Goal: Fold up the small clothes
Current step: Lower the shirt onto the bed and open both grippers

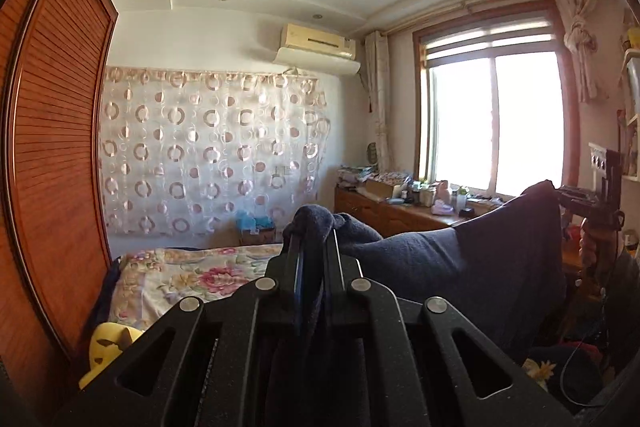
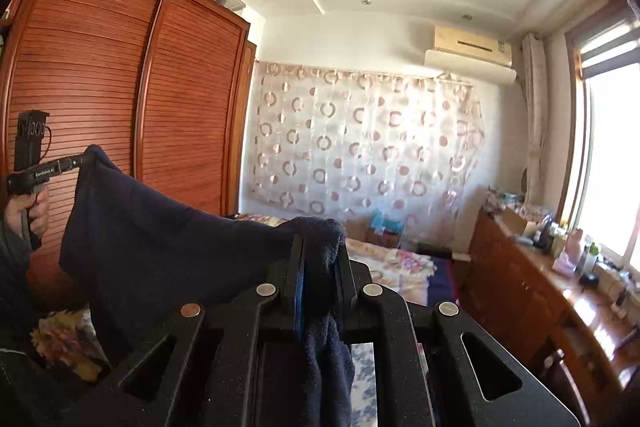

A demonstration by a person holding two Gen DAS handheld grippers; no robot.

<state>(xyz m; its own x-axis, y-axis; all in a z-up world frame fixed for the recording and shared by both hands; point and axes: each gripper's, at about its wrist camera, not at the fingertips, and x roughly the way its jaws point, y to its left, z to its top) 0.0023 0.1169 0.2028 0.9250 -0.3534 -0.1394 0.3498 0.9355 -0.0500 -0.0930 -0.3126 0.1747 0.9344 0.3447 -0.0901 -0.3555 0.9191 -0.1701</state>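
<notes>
A dark navy fleece garment (image 1: 460, 259) hangs stretched in the air between my two grippers, high above the bed. In the left wrist view my left gripper (image 1: 315, 239) is shut on one bunched corner of it. The cloth runs right to my right gripper (image 1: 560, 191), which pinches the far corner. In the right wrist view my right gripper (image 2: 320, 243) is shut on the garment (image 2: 160, 235), and a fold droops between its fingers. At the far left a hand (image 2: 34, 211) holds the left gripper (image 2: 80, 160), clamped on the other corner.
Below lies a bed with a floral cover (image 1: 192, 275). A tall slatted wooden wardrobe (image 2: 100, 107) stands on the left. A cluttered wooden sideboard (image 2: 540, 291) runs under the bright window (image 1: 492, 123). A yellow toy (image 1: 108, 347) sits by the bed's near corner.
</notes>
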